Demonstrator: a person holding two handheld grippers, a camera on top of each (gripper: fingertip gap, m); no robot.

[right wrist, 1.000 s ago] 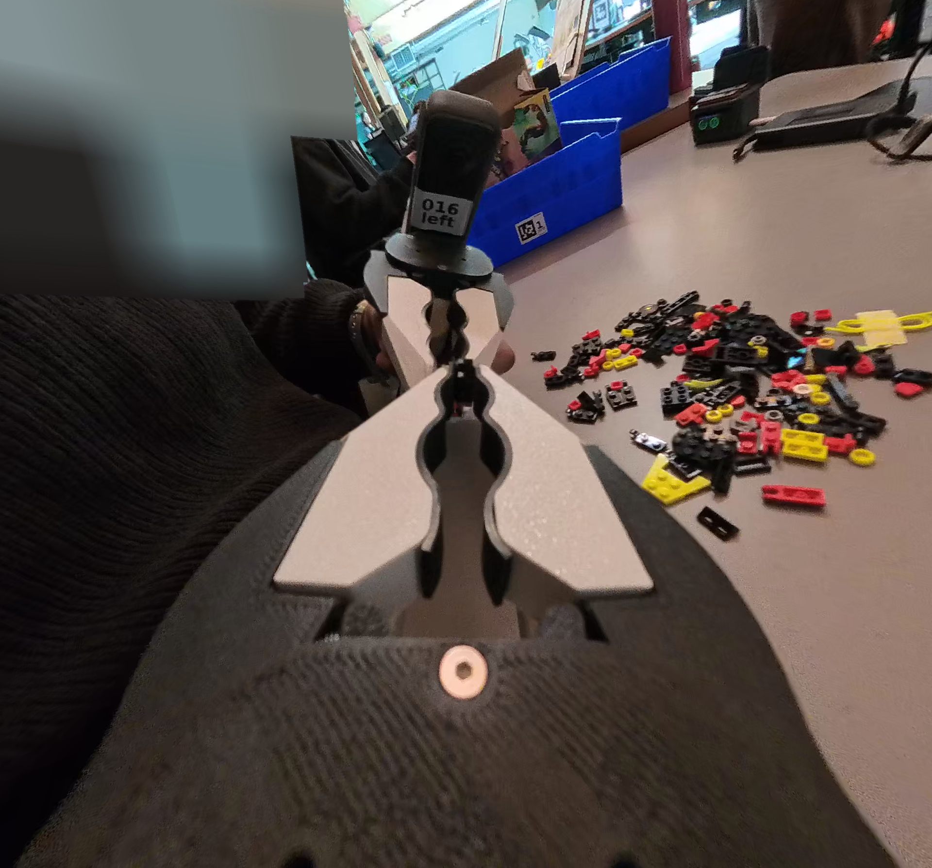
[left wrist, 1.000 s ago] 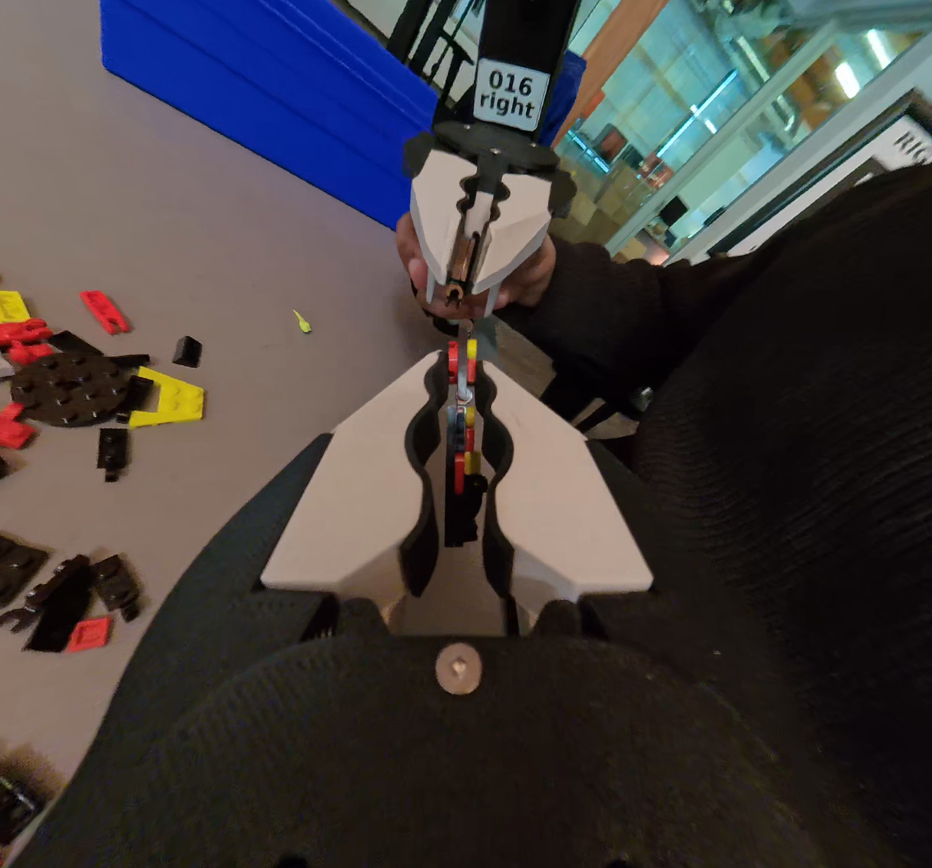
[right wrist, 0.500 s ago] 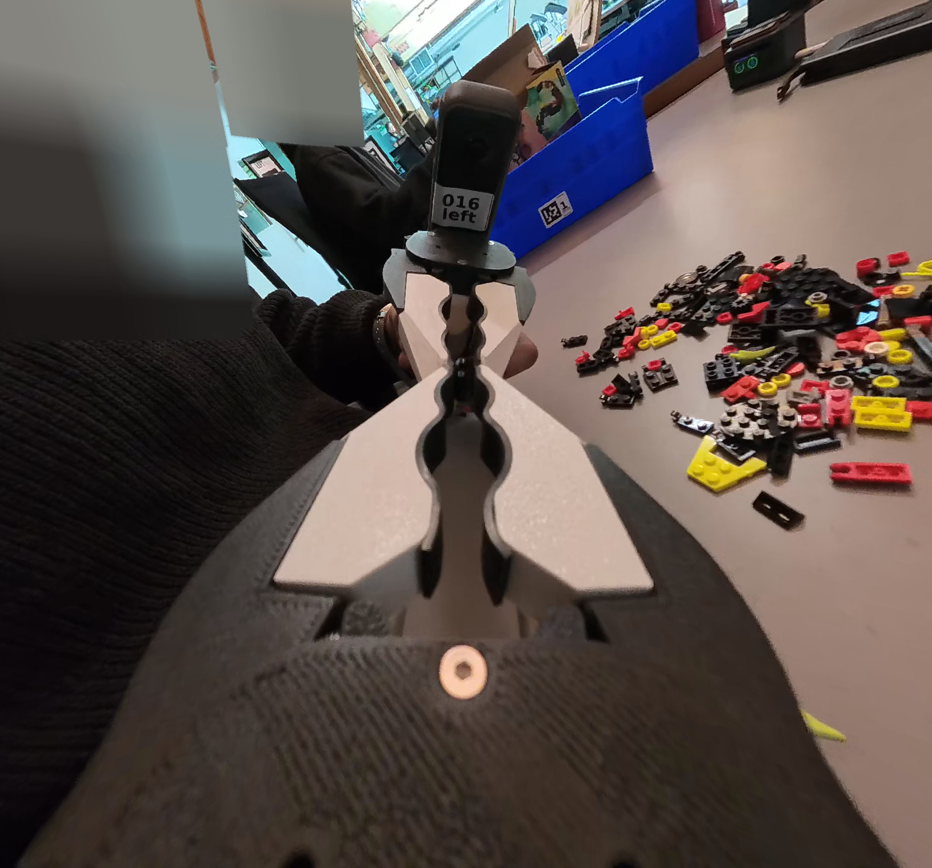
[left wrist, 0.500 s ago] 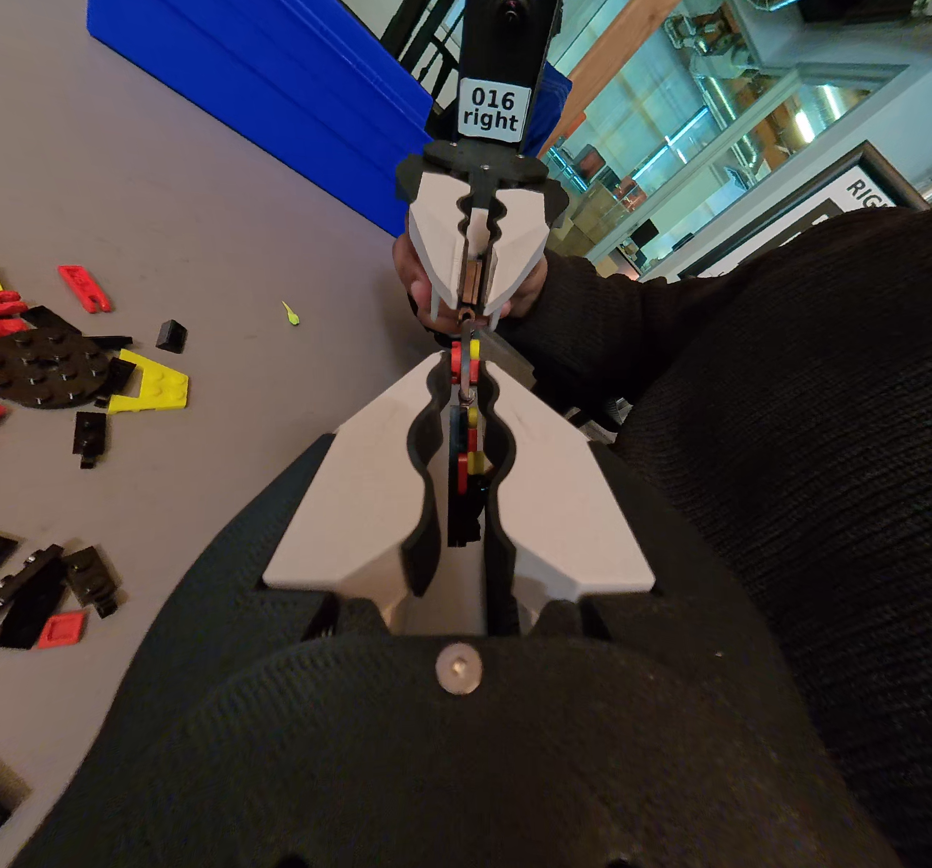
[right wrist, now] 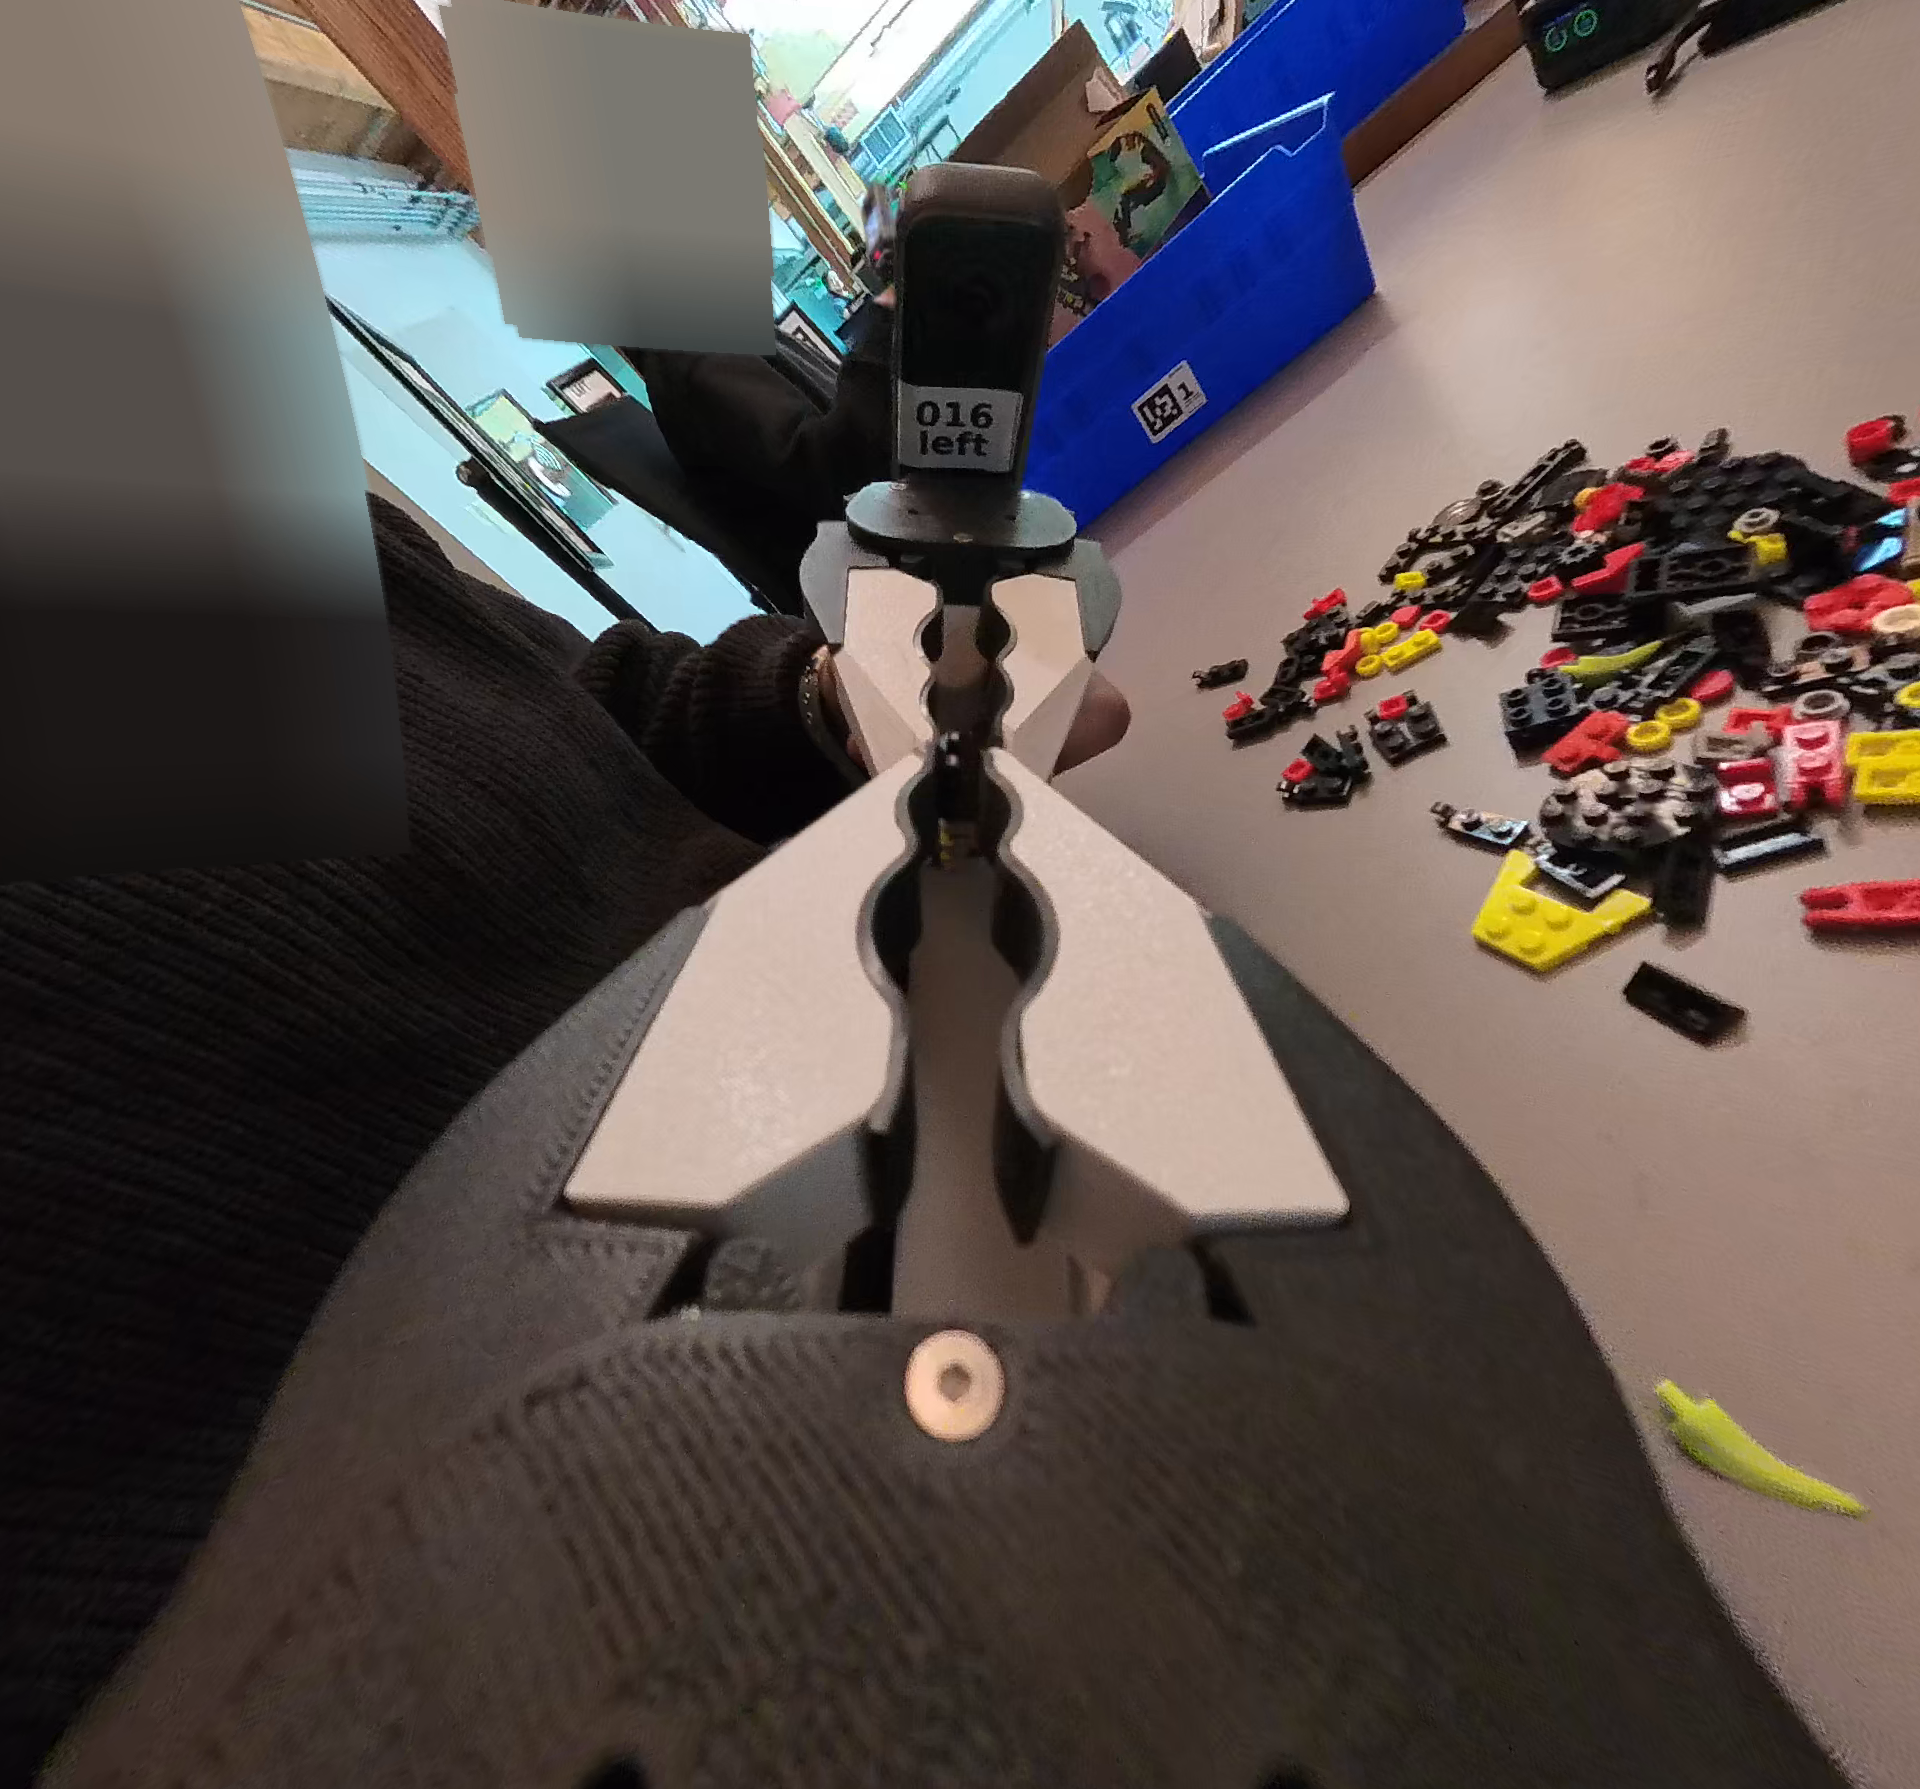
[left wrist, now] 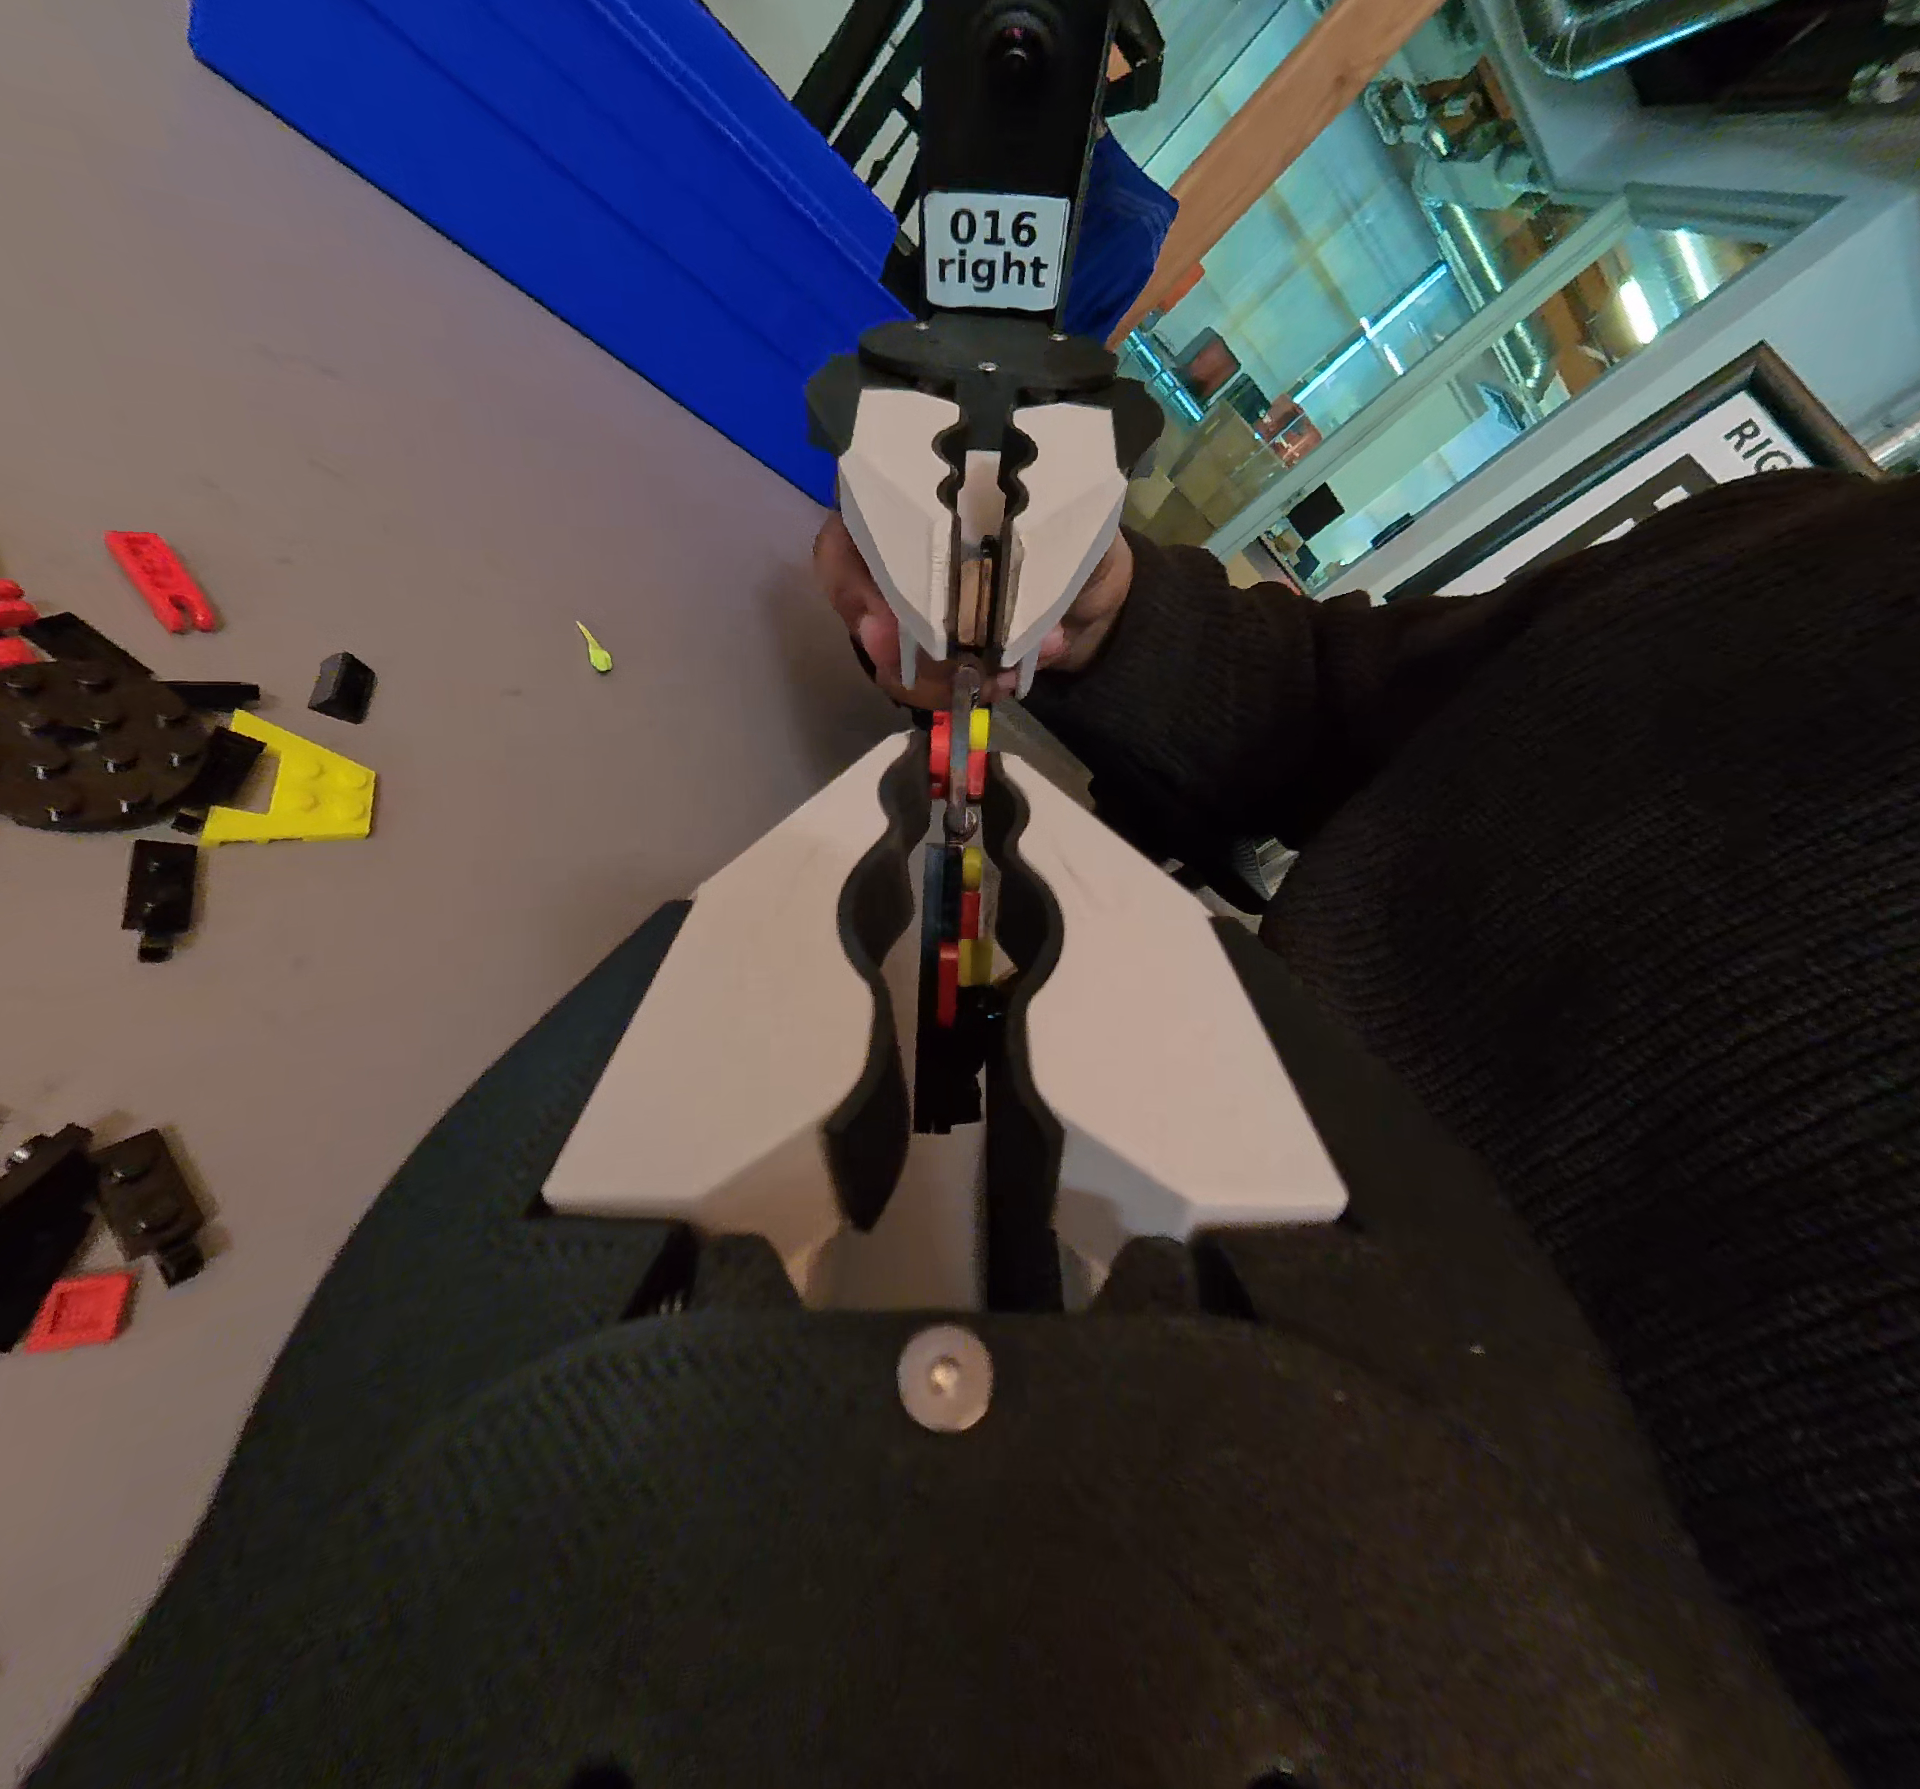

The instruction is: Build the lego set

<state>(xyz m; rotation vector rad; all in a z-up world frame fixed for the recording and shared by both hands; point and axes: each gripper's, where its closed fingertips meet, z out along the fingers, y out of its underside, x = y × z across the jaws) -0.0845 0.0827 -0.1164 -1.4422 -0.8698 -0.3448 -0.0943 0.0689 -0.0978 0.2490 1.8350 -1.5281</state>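
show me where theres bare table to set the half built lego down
Bare table lies between the brick pile and the lime green claw. More runs from the pile's edge up to the blue bin. The pile itself is crowded.

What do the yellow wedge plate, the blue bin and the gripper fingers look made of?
Yellow wedge plate: glossy moulded plastic, studded top. Blue bin: smooth, slightly shiny plastic, by its even colour. Left gripper's fingers: matte, finely grainy white plastic, possibly printed.

black knit sleeves (left wrist: 1558, 908); white-fingered tools on black mounts, each white-labelled.
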